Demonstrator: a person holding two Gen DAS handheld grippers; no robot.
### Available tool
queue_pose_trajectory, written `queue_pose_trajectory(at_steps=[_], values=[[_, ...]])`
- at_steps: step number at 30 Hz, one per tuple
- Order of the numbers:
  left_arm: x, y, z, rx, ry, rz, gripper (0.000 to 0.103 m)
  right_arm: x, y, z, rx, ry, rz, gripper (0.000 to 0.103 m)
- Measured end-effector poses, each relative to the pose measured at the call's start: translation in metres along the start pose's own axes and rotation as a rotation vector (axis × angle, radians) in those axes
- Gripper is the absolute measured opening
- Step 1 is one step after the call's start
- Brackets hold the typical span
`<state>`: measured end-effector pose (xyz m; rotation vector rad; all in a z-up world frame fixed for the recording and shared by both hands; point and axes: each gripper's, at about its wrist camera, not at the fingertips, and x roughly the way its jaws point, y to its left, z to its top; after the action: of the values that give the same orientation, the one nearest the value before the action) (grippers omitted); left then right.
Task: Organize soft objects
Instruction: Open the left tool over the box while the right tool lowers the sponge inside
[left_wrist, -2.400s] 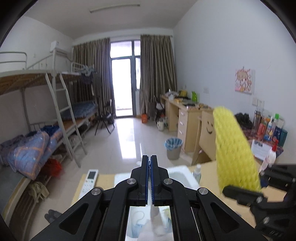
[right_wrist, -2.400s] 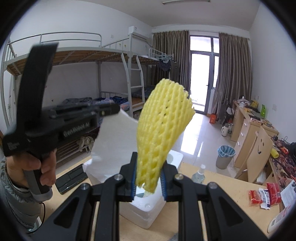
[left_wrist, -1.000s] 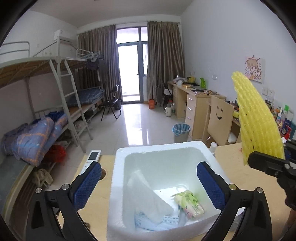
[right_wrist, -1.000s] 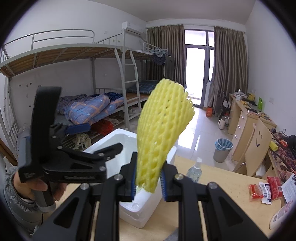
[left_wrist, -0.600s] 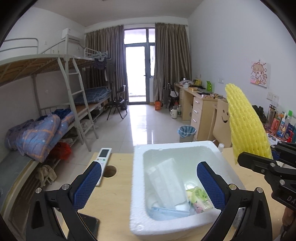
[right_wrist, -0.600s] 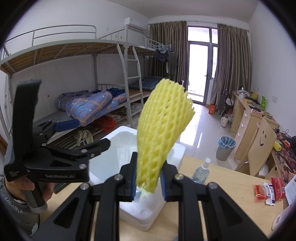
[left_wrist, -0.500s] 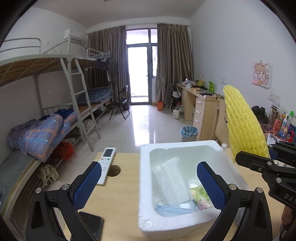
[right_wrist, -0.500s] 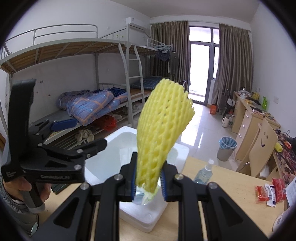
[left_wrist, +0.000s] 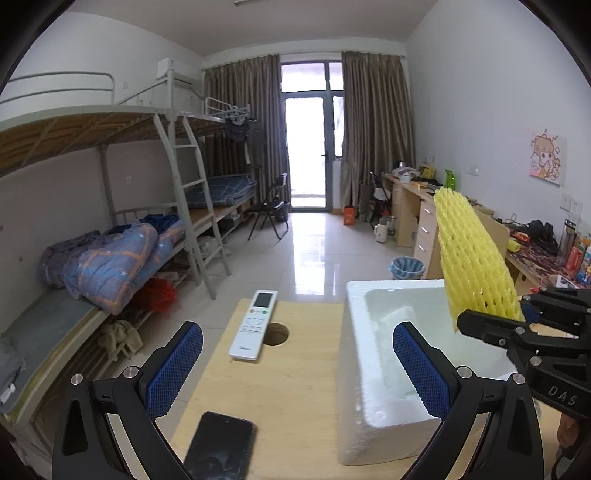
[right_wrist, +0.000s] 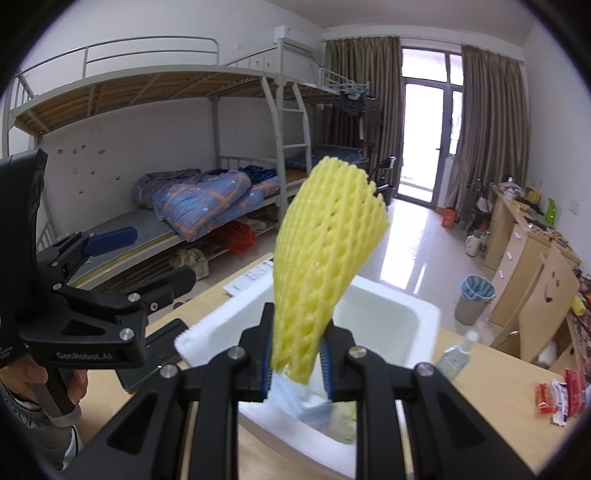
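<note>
My right gripper (right_wrist: 294, 360) is shut on a yellow foam fruit net (right_wrist: 325, 258) and holds it upright over the white foam box (right_wrist: 428, 314). The net also shows in the left wrist view (left_wrist: 472, 258), above the box (left_wrist: 354, 369). Inside the box I see a blue face mask (right_wrist: 299, 400) and a greenish packet (right_wrist: 341, 424). My left gripper (left_wrist: 297, 365) is open and empty, to the left of the box over the wooden table (left_wrist: 295, 387). It also shows in the right wrist view (right_wrist: 144, 258).
A white remote control (left_wrist: 255, 325) lies beside a round hole (left_wrist: 275, 334) in the table. A black phone (left_wrist: 221, 439) lies near the front edge. A clear bottle (right_wrist: 456, 354) and red snack packets (right_wrist: 557, 395) lie right of the box.
My left gripper opened and let a white sheet drop into the box, then moved left away from it. My right gripper, still holding the net, has come lower over the box.
</note>
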<state>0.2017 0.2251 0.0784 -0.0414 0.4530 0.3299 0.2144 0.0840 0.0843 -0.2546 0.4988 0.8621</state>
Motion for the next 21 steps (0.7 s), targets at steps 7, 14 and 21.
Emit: queue_pose_trajectory(at_steps=[7, 14, 21], values=[[0.0, 0.009, -0.002, -0.009, 0.005, 0.019, 0.103, 0.009, 0.0, 0.001, 0.002, 0.014, -0.001, 0.025], [-0.004, 0.012, -0.001, -0.004, -0.002, 0.011, 0.103, 0.016, -0.002, 0.002, 0.018, 0.028, -0.035, 0.025], [-0.001, 0.009, 0.001, -0.004, -0.005, 0.005, 0.103, 0.022, -0.004, 0.0, 0.035, 0.048, -0.062, 0.025]])
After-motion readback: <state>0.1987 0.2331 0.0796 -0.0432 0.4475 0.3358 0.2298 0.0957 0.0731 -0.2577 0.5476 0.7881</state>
